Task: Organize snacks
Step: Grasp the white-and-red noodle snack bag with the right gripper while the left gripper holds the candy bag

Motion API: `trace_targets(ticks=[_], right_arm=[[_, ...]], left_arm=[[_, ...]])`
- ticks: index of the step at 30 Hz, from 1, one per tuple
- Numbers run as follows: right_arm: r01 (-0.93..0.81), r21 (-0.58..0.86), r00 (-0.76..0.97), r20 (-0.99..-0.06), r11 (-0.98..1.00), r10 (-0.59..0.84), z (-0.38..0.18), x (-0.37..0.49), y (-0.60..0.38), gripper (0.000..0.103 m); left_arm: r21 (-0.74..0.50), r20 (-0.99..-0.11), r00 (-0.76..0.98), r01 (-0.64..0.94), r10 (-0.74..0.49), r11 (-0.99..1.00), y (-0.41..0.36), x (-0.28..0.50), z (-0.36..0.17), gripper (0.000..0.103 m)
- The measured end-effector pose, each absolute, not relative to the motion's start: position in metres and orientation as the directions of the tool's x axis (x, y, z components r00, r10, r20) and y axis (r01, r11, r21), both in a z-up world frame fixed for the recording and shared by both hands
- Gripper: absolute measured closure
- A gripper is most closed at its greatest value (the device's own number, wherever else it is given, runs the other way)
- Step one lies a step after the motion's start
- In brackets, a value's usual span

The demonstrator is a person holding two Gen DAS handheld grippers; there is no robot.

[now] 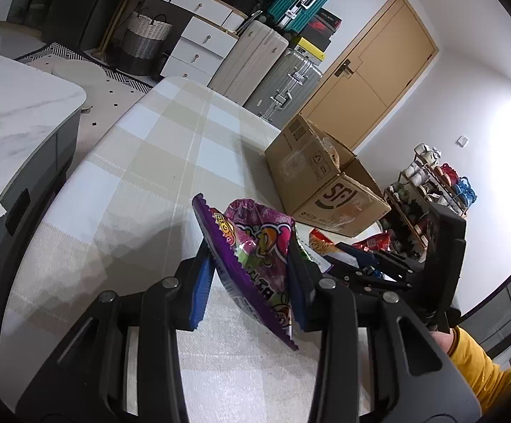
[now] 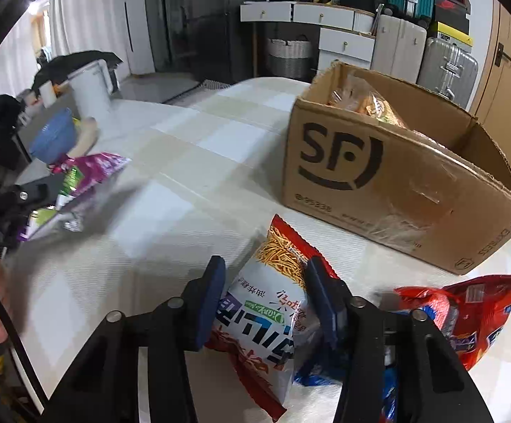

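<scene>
My left claw (image 1: 251, 275) is clamped on a glossy purple candy bag (image 1: 255, 257) with crimped edges, held above the checked cloth of the worktop (image 1: 170, 148). My right claw (image 2: 266, 299) pinches a crinkly white-and-red noodle snack packet (image 2: 273, 313). The open cardboard box (image 2: 389, 183) sits far right.

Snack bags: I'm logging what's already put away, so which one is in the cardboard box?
The clear, orange-tinted bag poking above the box rim. The purple bag and the noodle-snack bag sit between gripper jaws; the red bag lies on the table.
</scene>
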State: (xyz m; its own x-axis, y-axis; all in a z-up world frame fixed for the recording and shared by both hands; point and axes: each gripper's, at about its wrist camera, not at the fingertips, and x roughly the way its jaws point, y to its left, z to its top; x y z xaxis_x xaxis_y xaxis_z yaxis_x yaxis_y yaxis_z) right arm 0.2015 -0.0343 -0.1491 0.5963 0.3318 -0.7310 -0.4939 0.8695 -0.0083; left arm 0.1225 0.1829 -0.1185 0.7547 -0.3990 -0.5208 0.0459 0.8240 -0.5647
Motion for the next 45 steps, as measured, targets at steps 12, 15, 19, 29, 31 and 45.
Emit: trace_targets(ticks=[12, 15, 19, 29, 31, 45], right_arm=[[-0.504, 0.001, 0.608, -0.71, 0.864, 0.356, -0.139, 0.18, -0.041, 0.073], [-0.493, -0.074, 0.639, -0.707, 0.867, 0.304, -0.14, 0.169, -0.037, 0.051], [-0.48, -0.123, 0.67, -0.69, 0.869, 0.273, -0.142, 0.158, -0.036, 0.035], [-0.468, -0.064, 0.618, -0.737, 0.881, 0.275, -0.156, 0.173, -0.036, 0.035], [-0.475, -0.077, 0.614, -0.743, 0.876, 0.267, -0.157, 0.172, -0.034, 0.035], [-0.493, -0.114, 0.643, -0.716, 0.863, 0.273, -0.158, 0.149, -0.032, 0.054]], left_arm=[[-0.564, -0.517, 0.747, 0.069, -0.417, 0.823, 0.171, 0.112, -0.114, 0.069], [-0.566, -0.518, 0.744, 0.071, -0.421, 0.821, 0.169, 0.11, -0.115, 0.069], [-0.567, -0.521, 0.739, 0.074, -0.427, 0.82, 0.166, 0.109, -0.116, 0.069], [-0.572, -0.529, 0.731, 0.067, -0.431, 0.817, 0.165, 0.106, -0.118, 0.069], [-0.573, -0.529, 0.732, 0.065, -0.429, 0.817, 0.165, 0.106, -0.118, 0.069], [-0.569, -0.53, 0.734, 0.063, -0.424, 0.82, 0.166, 0.099, -0.117, 0.069]])
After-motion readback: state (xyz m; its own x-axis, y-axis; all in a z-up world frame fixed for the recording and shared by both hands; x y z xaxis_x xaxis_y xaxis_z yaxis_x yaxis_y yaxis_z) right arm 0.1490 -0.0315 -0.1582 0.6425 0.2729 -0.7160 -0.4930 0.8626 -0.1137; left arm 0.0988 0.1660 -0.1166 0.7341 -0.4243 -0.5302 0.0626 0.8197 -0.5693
